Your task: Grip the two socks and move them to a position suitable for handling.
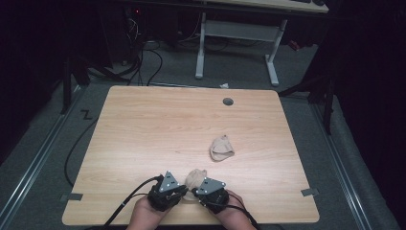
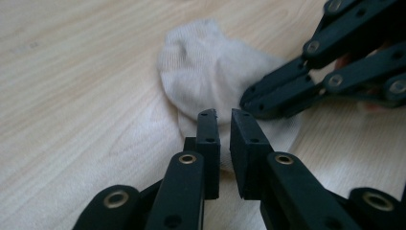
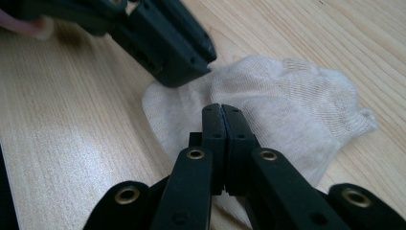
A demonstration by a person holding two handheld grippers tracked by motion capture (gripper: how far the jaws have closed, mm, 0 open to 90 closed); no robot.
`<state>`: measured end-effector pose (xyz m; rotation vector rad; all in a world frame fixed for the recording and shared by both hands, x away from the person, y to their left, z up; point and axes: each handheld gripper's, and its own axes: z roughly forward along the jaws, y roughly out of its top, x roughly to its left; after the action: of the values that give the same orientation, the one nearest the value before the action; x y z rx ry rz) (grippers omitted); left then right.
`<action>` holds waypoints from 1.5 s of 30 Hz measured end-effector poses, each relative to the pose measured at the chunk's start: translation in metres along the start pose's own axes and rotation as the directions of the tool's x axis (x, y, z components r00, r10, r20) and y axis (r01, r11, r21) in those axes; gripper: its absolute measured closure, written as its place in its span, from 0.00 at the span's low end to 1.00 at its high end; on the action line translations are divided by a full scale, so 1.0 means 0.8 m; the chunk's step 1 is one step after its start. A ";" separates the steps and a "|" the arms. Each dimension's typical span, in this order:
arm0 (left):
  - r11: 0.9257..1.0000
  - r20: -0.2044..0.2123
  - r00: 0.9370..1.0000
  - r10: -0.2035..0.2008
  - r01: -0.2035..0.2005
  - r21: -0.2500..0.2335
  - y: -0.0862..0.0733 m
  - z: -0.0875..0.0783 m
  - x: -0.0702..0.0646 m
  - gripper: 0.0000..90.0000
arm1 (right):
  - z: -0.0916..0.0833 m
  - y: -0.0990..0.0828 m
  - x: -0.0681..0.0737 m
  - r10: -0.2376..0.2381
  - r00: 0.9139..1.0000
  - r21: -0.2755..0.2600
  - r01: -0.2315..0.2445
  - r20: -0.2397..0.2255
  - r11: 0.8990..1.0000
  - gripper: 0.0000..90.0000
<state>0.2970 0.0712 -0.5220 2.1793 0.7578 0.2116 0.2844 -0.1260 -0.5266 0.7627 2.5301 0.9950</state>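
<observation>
A small cream sock (image 1: 196, 176) lies crumpled near the table's front edge, seen close up in the left gripper view (image 2: 210, 72) and the right gripper view (image 3: 297, 100). My left gripper (image 2: 224, 115) has its jaws drawn to a narrow slit at the sock's near edge, with fabric pinched at the tips. My right gripper (image 3: 222, 108) is shut with its tips in a crease of the same sock. The two grippers meet tip to tip over it (image 1: 190, 190). A second cream sock (image 1: 221, 148) lies apart toward the table's middle.
The wooden table (image 1: 143, 129) has a round cable hole (image 1: 228, 101) near its far edge. Cables trail from both grippers off the front edge. A white desk frame (image 1: 239, 38) stands on the floor beyond the table.
</observation>
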 end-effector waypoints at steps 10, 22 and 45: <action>1.000 0.010 1.000 0.005 -0.005 0.021 -0.005 0.004 0.002 0.91 | -0.023 0.017 -0.010 0.053 0.998 -0.113 -0.051 0.018 0.992 0.86; 1.000 0.012 1.000 0.007 -0.008 0.022 -0.005 0.004 0.003 0.90 | 0.017 0.015 -0.029 0.143 0.988 -0.007 -0.143 0.054 0.990 0.69; 0.999 0.010 1.000 0.015 -0.016 0.029 -0.005 0.003 0.003 0.90 | -0.054 -0.033 -0.063 0.232 0.960 -0.098 -0.219 0.160 0.971 0.86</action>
<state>0.2982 0.0729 -0.5266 2.2131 0.7431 0.1984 0.2950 -0.1949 -0.5097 1.0827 2.2814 1.0451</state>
